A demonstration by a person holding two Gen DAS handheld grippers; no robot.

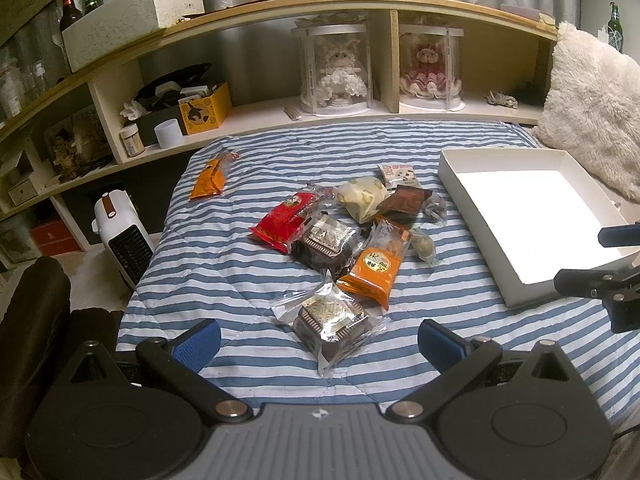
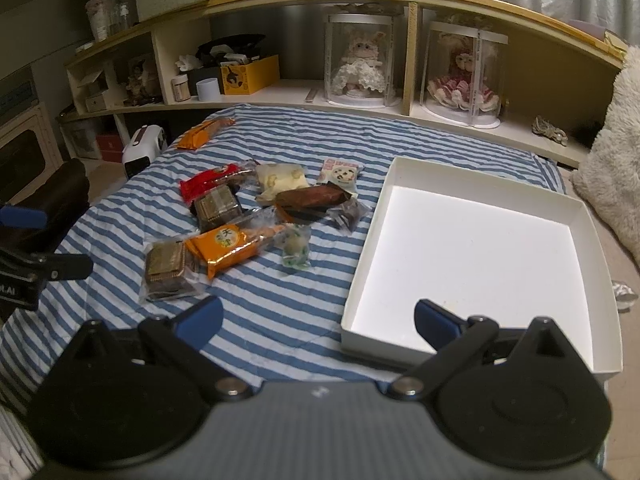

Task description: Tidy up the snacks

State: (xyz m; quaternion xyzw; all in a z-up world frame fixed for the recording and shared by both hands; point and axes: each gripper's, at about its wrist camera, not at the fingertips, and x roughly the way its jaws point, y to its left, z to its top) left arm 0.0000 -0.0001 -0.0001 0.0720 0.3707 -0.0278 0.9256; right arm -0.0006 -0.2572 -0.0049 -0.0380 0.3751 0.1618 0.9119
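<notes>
Several wrapped snacks lie in a loose pile on the blue-striped quilt (image 1: 256,280): a red packet (image 1: 282,218), an orange packet (image 1: 374,268), two clear-wrapped brown cakes (image 1: 328,326) (image 1: 326,242), a cream packet (image 1: 362,198) and a brown packet (image 1: 404,200). One more orange packet (image 1: 208,178) lies apart at far left. An empty white box (image 1: 532,220) (image 2: 472,248) sits on the right. My left gripper (image 1: 320,344) is open, empty, just before the nearest cake. My right gripper (image 2: 318,322) is open, empty, over the box's near left corner.
A curved wooden shelf (image 1: 280,8) runs behind the bed, holding two dolls in clear cases (image 1: 338,68) (image 1: 430,64), a yellow box (image 1: 204,110) and jars. A fluffy white pillow (image 1: 592,120) lies at right. A white heater (image 1: 122,236) stands on the floor at left.
</notes>
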